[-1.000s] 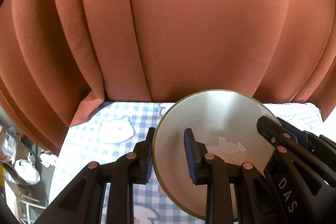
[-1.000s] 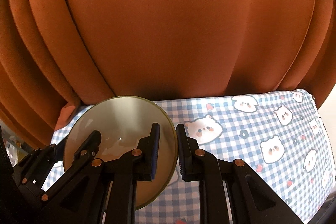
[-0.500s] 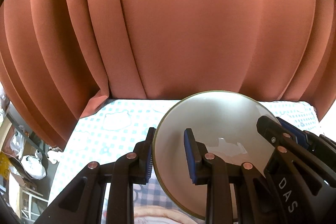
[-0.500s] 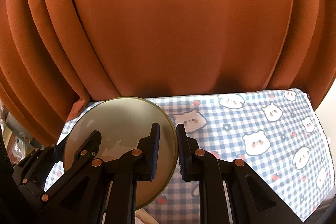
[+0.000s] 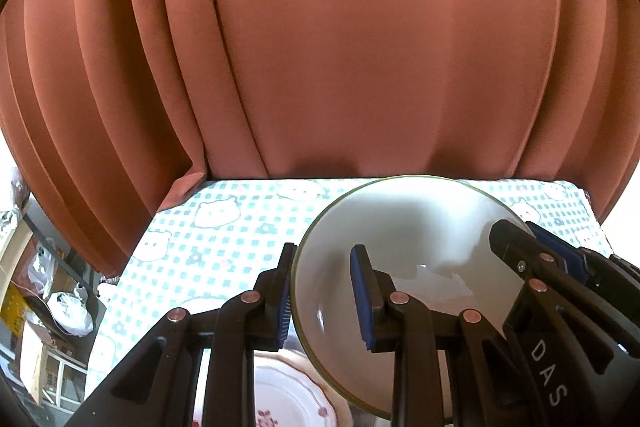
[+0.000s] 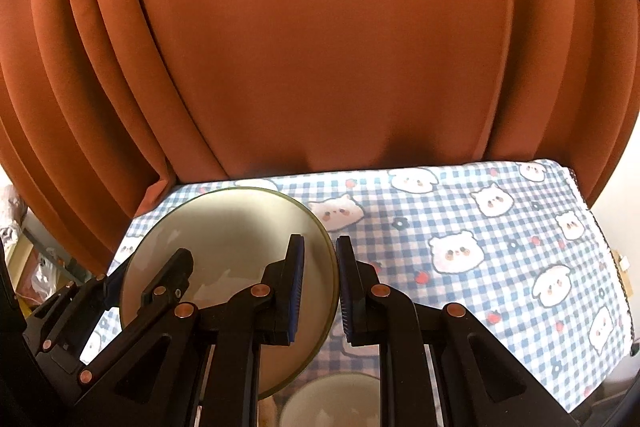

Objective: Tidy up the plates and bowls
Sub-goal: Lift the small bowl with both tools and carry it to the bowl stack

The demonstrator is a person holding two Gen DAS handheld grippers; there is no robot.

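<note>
You are gripping the bowl (image 5: 408, 239) with both grippers above the checked tablecloth (image 6: 480, 239). Your left gripper (image 5: 324, 295) is clamping the bowl's left rim; your right gripper (image 6: 320, 283) is clamping its right rim. Below the bowl, a floral plate (image 5: 288, 399) is lying on the tablecloth, and another bowl (image 6: 332, 403) is sitting below the right rim.

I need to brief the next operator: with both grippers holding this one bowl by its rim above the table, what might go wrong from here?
1. The left gripper and right gripper each pinch only the thin rim of the bowl; if the hands drift apart or twist, it may slip.
2. A floral plate and another dish lie below; a dropped bowl could chip them.
</note>
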